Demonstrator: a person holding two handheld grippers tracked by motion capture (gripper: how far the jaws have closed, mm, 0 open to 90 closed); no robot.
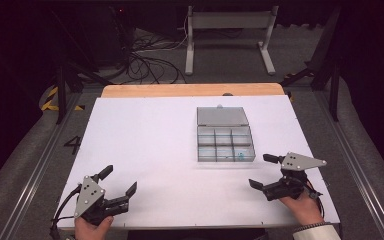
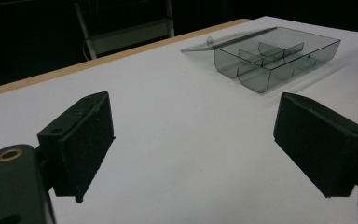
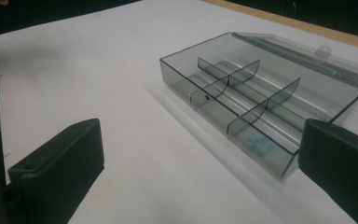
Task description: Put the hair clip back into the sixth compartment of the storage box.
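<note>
Evidently poised to start, both the left gripper (image 1: 116,181) and right gripper (image 1: 261,171) rest spread and empty near the table's (image 1: 145,135) front corners, facing the lid-open compartment box (image 1: 225,143).

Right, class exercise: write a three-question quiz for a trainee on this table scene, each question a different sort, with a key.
1. True or false: the lid of the clear divided box lies open.
2. Which gripper is nearer the box? A) left gripper B) right gripper
3. Fill in: the small blue item lies in the box's near ____ compartment, seen from the high view.

Key
1. True.
2. B.
3. Right.
</note>
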